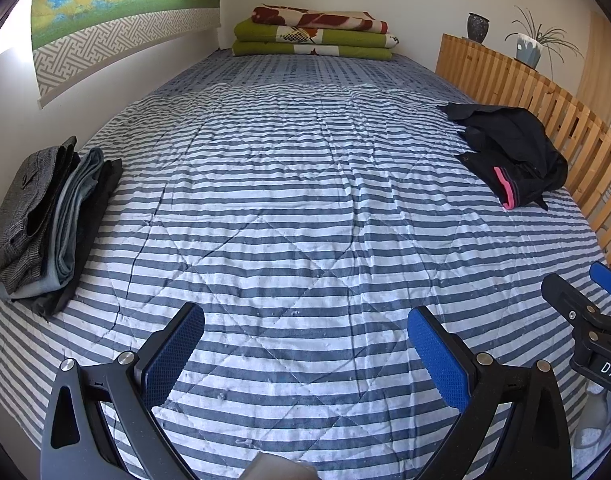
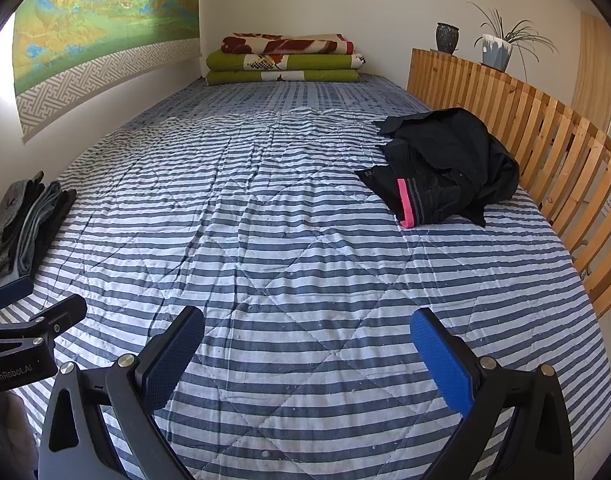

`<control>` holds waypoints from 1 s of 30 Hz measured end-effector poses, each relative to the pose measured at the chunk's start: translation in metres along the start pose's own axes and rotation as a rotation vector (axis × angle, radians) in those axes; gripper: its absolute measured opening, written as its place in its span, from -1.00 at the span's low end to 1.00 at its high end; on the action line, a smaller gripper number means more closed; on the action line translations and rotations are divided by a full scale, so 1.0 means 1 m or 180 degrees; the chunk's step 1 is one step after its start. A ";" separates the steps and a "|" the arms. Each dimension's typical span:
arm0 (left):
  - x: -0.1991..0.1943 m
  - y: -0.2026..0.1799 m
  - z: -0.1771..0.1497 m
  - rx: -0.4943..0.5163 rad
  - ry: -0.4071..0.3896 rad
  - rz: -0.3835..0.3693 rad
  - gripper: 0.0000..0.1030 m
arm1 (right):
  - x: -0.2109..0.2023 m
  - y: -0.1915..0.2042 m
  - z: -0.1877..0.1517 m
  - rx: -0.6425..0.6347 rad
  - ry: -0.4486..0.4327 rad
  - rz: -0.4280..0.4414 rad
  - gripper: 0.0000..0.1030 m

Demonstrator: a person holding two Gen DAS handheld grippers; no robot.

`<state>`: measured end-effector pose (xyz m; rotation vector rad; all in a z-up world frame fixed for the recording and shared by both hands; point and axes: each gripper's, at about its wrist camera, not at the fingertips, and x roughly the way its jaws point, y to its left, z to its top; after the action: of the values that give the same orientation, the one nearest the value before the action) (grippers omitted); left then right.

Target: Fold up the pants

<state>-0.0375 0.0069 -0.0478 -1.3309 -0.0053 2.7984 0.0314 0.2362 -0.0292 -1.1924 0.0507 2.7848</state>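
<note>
meanwhile, your left gripper (image 1: 305, 344) and right gripper (image 2: 307, 346) hover spread wide and empty over the striped quilt (image 1: 305, 200); the crumpled black pants (image 2: 445, 172) wait beside the slatted rail (image 2: 545, 152). folding looks unstarted: reach right, then spread them flat.

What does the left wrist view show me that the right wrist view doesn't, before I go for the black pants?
Only the left wrist view: the right hand-held gripper at its right edge, and a close look at the folded stack.
Only the right wrist view: the left hand-held gripper at its left edge, and a closer look at the crumpled black pants with the pink stripe.
Both: striped bedspread, folded blankets, wooden rail, both grippers open and empty.
</note>
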 end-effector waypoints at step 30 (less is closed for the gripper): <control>0.029 0.008 0.007 -0.0068 0.0063 -0.0058 0.99 | 0.062 -0.082 0.022 0.0543 0.0219 -0.0089 0.96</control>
<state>-0.0618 0.0003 -0.0656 -1.3561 -0.0464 2.7778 -0.0176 0.3250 -0.0579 -1.2353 0.2697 2.6526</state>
